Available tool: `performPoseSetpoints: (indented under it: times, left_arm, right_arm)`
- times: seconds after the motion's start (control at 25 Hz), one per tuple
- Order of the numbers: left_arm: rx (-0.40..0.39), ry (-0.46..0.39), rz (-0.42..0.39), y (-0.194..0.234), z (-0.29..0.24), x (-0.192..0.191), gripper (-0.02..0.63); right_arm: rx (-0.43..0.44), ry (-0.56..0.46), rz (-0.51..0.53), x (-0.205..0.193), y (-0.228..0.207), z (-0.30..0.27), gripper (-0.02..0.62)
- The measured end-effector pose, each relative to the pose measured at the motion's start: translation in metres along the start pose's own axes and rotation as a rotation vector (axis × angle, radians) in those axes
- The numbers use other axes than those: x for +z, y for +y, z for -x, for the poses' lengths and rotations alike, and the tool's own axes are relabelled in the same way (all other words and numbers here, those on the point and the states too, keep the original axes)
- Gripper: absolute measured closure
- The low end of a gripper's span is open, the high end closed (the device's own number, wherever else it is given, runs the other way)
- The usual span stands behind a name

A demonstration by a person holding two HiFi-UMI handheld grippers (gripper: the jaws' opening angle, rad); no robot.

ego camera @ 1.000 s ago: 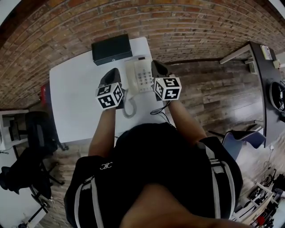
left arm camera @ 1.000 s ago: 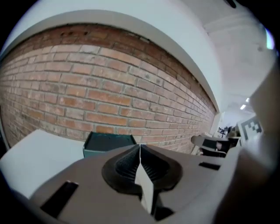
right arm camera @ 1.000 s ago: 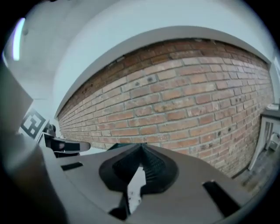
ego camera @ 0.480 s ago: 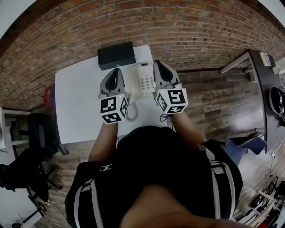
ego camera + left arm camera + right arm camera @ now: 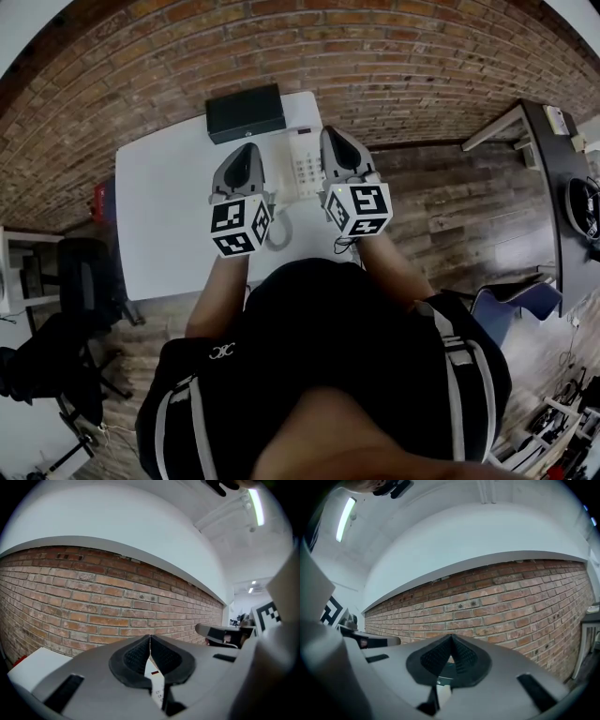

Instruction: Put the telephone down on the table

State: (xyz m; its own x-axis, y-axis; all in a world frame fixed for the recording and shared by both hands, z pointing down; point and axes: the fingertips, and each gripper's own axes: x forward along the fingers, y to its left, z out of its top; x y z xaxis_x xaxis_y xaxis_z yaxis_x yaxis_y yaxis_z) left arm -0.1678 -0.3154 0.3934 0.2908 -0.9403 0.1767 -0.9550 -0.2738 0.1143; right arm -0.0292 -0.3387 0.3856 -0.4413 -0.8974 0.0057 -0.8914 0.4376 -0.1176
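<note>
In the head view the white telephone (image 5: 305,167) lies flat on the white table (image 5: 169,216), keypad up, its coiled cord (image 5: 278,234) trailing toward the near edge. My left gripper (image 5: 247,148) hovers just left of it and my right gripper (image 5: 330,132) just right of it, both raised above the table. In the left gripper view the jaws (image 5: 150,637) are pressed together with nothing between them, and a sliver of the telephone (image 5: 158,692) shows below. The right gripper view shows its jaws (image 5: 451,637) shut and empty too, pointing at the brick wall.
A black box (image 5: 246,112) stands at the table's back edge against the brick wall (image 5: 375,56). A black office chair (image 5: 80,272) is left of the table, a blue chair (image 5: 511,295) and a dark desk (image 5: 562,187) to the right on the wooden floor.
Both grippers have risen off the telephone's sides toward the camera and levelled out. The telephone stays on the table where it was.
</note>
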Motion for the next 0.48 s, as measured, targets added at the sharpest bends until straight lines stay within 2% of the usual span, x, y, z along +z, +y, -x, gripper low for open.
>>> performPoseSetpoints:
  times: [0.48]
  left_arm:
    - [-0.006, -0.002, 0.024, 0.0085, 0.0006, 0.0006, 0.599]
  right_arm:
    - [0.007, 0.011, 0.010, -0.0004, 0.0078, -0.0062, 0.597]
